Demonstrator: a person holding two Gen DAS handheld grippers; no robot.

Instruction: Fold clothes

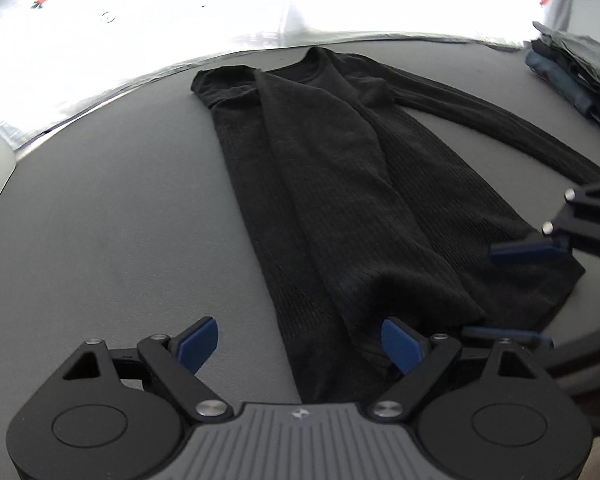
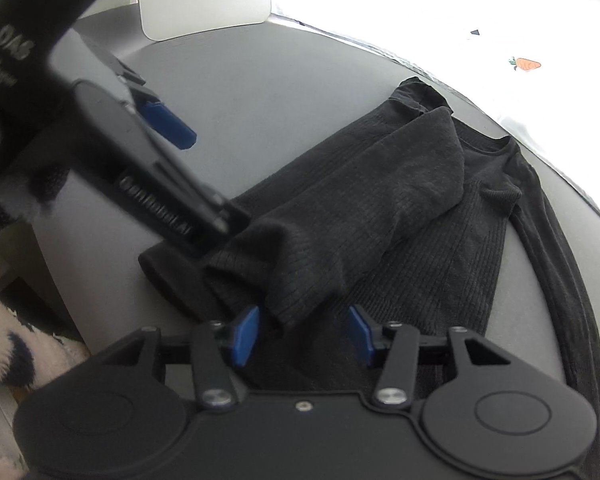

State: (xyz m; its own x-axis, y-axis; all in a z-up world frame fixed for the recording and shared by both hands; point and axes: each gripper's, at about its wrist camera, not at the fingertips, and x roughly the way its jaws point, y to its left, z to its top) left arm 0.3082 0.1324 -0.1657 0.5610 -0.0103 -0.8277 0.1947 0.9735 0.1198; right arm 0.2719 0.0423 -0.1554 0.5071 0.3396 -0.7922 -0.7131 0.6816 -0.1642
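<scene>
One side of the black ribbed sweater [image 1: 340, 184] lies folded; our left gripper [image 1: 300, 344] gapes empty, right gripper [image 2: 304, 334] half-open, pads clear; next, the far-right sleeve [image 1: 500, 120].

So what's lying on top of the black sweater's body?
One sleeve is folded lengthwise over the black sweater, its cuff near the hem. The other sleeve lies out on the grey table. What the folded sleeve covers is hidden.

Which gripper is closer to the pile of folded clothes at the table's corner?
The right gripper. It sits over the black sweater's hem on the side toward the pile; the left gripper is farther, at the opposite end of the hem.
</scene>
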